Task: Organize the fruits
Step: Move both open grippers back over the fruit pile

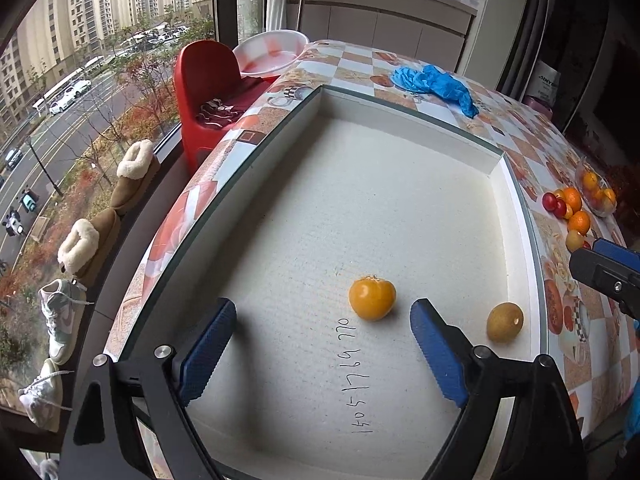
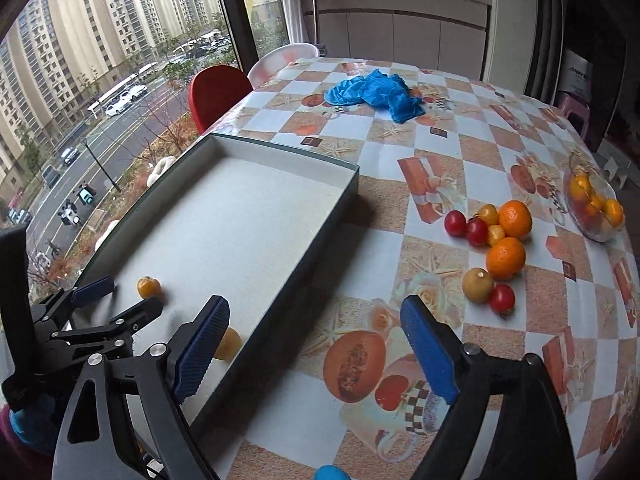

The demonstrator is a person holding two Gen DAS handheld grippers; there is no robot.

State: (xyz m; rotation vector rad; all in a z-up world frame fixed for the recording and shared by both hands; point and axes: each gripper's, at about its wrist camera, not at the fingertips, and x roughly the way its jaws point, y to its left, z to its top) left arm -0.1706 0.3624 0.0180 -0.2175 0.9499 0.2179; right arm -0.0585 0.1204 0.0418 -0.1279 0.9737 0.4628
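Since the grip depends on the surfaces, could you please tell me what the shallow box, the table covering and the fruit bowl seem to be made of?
Shallow box: probably cardboard, with a matte, fibrous white lining, handwriting on it and dark outer walls.
Table covering: likely vinyl or oilcloth, a printed check pattern with a soft sheen.
Fruit bowl: clear glass or plastic, since the fruit shows through its wall; which one I cannot tell.

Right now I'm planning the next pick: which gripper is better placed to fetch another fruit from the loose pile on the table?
Right. The open right gripper faces the fruit pile; the open left gripper hangs over the shallow white tray.
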